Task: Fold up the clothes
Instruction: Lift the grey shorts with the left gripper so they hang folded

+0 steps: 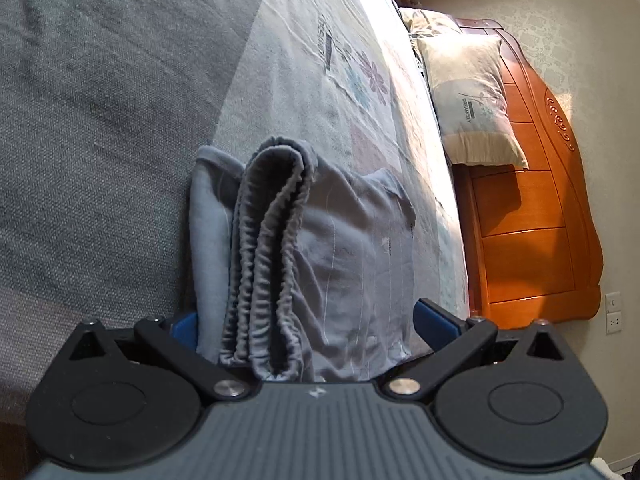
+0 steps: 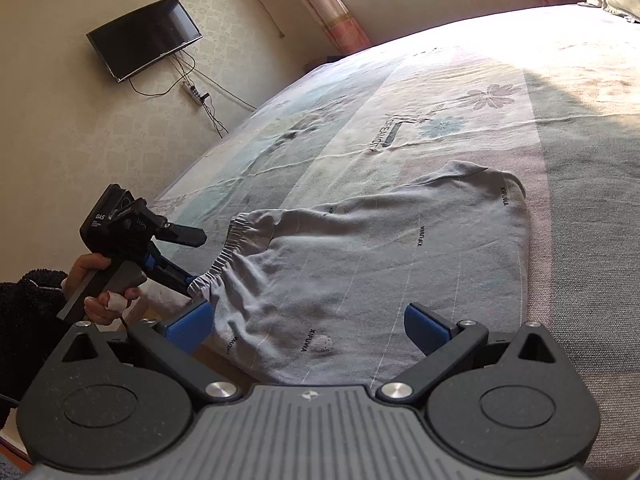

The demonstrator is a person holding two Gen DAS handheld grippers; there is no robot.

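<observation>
A grey garment [image 2: 400,260] with thin white lines and small printed letters lies flat on the bed, folded over. Its gathered elastic waistband [image 2: 236,240] points toward the bed's edge. A hand holds my left gripper [image 2: 196,258] at that waistband, fingers spread apart. In the left wrist view the waistband [image 1: 272,240] stands folded double between the wide-open blue pads of my left gripper [image 1: 310,320], with the garment [image 1: 360,240] behind it. My right gripper [image 2: 308,326] hovers open over the garment's near edge, holding nothing.
The bed [image 2: 420,92] carries a flower-printed sheet and a grey blanket [image 2: 592,160]. A pillow [image 1: 472,100] leans on the wooden headboard [image 1: 536,220]. A television [image 2: 144,36] hangs on the wall above a power strip [image 2: 194,90]. The bed's edge runs just below the waistband.
</observation>
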